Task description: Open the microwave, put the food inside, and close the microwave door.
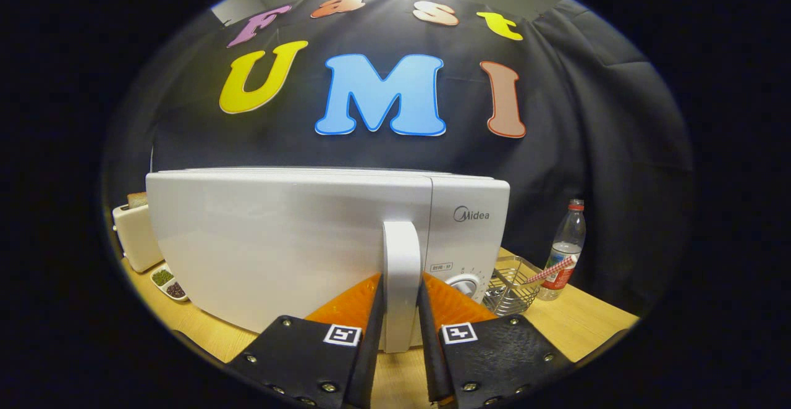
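A white microwave (284,242) stands on the wooden table right in front of me, its door flush with the body. Its upright white door handle (401,273) sits between my two fingers, which press on it from both sides. My gripper (401,310) is shut on that handle. The control panel with a round dial (465,284) lies just right of the handle. No food shows between the fingers.
A wire basket (510,288) holding a red-striped stick stands right of the microwave, with a clear water bottle (565,251) beyond it. Left of the microwave are a cream toaster (135,236) and a small divided dish (169,284). The wooden table (593,325) shows at right.
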